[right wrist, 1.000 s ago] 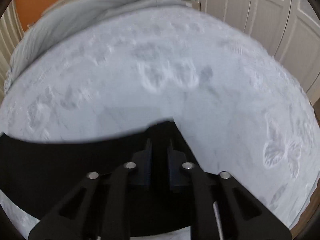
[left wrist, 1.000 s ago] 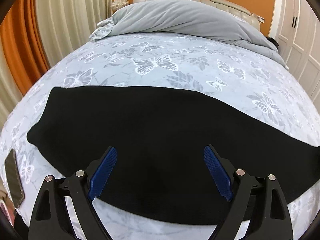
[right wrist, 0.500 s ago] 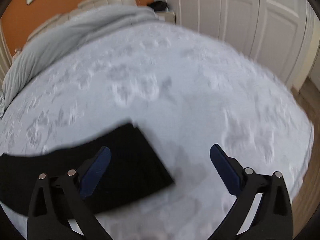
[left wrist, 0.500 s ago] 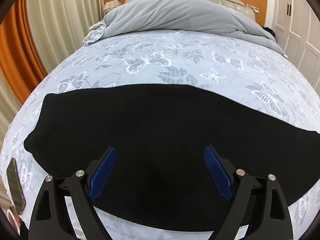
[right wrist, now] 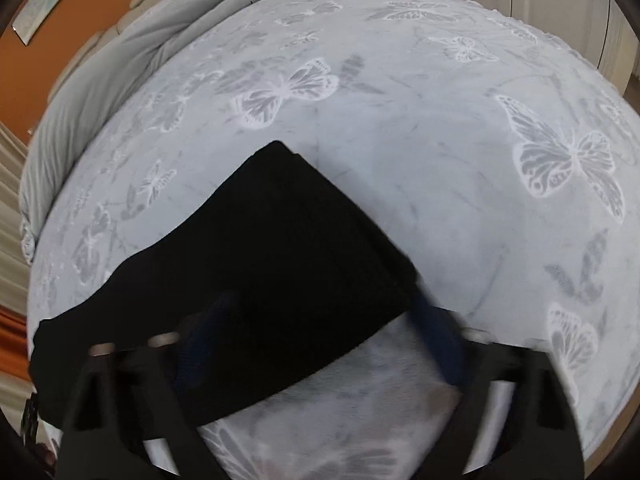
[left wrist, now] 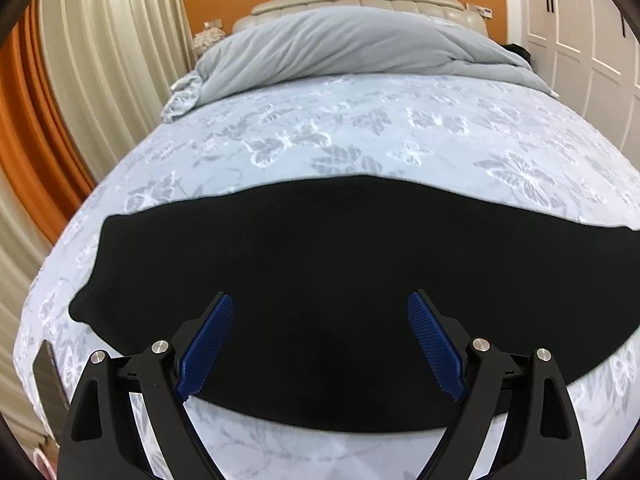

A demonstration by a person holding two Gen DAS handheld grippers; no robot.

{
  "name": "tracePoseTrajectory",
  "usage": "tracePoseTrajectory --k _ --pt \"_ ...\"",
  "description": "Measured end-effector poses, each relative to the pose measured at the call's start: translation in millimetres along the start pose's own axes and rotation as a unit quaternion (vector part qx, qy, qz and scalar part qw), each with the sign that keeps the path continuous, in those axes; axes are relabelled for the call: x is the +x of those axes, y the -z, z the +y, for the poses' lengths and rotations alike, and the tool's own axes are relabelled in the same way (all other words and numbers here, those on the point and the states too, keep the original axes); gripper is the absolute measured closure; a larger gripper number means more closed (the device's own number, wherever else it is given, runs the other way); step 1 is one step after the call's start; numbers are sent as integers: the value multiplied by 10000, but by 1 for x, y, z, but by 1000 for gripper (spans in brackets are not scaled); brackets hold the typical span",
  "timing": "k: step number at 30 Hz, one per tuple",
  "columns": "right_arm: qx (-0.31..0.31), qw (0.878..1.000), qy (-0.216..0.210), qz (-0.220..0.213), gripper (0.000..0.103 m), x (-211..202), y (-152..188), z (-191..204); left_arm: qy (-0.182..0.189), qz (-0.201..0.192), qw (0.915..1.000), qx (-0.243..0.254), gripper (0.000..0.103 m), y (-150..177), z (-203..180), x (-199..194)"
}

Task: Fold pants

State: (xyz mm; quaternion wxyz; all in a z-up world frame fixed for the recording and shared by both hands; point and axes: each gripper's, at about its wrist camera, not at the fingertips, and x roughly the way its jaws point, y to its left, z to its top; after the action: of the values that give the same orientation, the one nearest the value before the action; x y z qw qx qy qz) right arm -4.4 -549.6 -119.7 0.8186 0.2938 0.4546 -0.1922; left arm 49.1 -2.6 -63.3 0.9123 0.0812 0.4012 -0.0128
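A: Pants, black soft knit (left wrist: 340, 264), lie flat across the near part of the butterfly-print grey bedsheet (left wrist: 360, 128). Left gripper (left wrist: 320, 340) hangs wide open above them, holding nothing.

B: Right gripper (right wrist: 316, 340) is closing around the hem corner, pads blurred, not yet pressing. It may pinch sheet with cloth, or catch one layer only.

A: Rumpled grey duvet (left wrist: 352, 48) lies far off; flat dark phone (left wrist: 48, 376) near left. Nothing blocks.

The bed (left wrist: 400, 132) wears a pale grey cover printed with butterflies. Black pants (left wrist: 320, 264), folded into a long band, lie flat across it near the foot edge. A grey duvet (left wrist: 344, 48) is bunched along the head edge, and a dark phone (left wrist: 48, 376) rests at the left foot corner.
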Motion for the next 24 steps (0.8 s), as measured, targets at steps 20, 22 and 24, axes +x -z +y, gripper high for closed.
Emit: tracePoseTrajectory --k 20,22,24 --pt "-3035 9291 -2104 -211 91 -44 107 312 -77 106 9958 -905 17 8 81 -14" --pt "-3238 9252 -1976 -109 91 -31 121 330 -61 135 9949 -993 17 8 89 -14" --pt "-3363 9235 -1844 -85 91 -24 130 342 -18 162 9936 -1118 17 9 98 -15"
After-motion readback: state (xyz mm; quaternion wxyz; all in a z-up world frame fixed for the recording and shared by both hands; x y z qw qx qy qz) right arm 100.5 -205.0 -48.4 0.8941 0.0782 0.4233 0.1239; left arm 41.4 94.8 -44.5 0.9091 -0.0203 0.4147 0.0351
